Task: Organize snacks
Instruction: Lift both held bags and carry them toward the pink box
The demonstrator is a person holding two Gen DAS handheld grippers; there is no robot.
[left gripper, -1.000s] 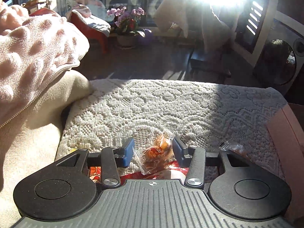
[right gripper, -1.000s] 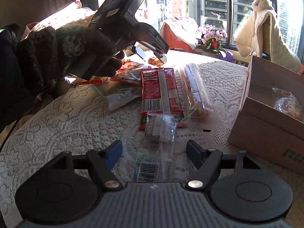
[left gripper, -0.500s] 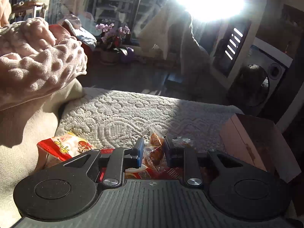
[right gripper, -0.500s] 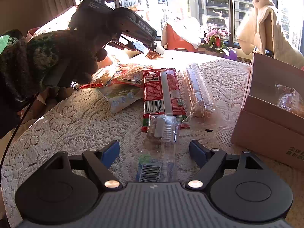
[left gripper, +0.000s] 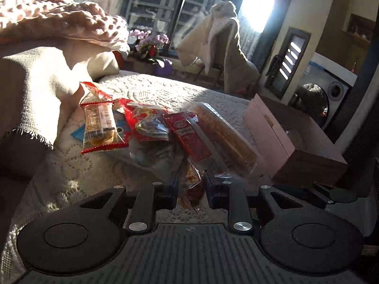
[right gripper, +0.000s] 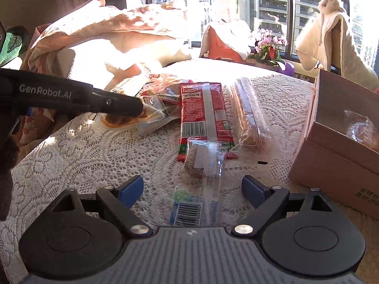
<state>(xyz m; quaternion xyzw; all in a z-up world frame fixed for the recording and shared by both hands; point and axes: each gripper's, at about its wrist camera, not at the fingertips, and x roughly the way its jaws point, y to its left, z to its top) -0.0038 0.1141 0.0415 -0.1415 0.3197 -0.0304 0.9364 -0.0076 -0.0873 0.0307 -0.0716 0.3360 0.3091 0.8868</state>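
My left gripper (left gripper: 191, 193) is shut on a small clear packet of orange snack (left gripper: 193, 187), held just above the lace tablecloth (left gripper: 151, 90). In the right wrist view the left gripper (right gripper: 139, 108) comes in from the left over the snack pile. My right gripper (right gripper: 192, 189) hovers low with its jaws opening. A clear packet with a brown snack (right gripper: 201, 165) lies on the cloth between them, untouched. Beyond lie a long red packet (right gripper: 203, 113) and a clear biscuit sleeve (right gripper: 251, 116). An open cardboard box (right gripper: 331, 156) stands to the right.
More packets are piled at the left: a red-edged cracker pack (left gripper: 99, 127) and a red bag (left gripper: 144, 120). Blankets (left gripper: 47, 47) rise at the left. A flower pot (right gripper: 270, 47), a towel-draped chair (right gripper: 331, 30) and a washing machine (left gripper: 327, 94) stand behind the table.
The left gripper closed on the small orange packet and carried it from the far table edge back over the snack pile. The right gripper stayed put and its jaws widened.
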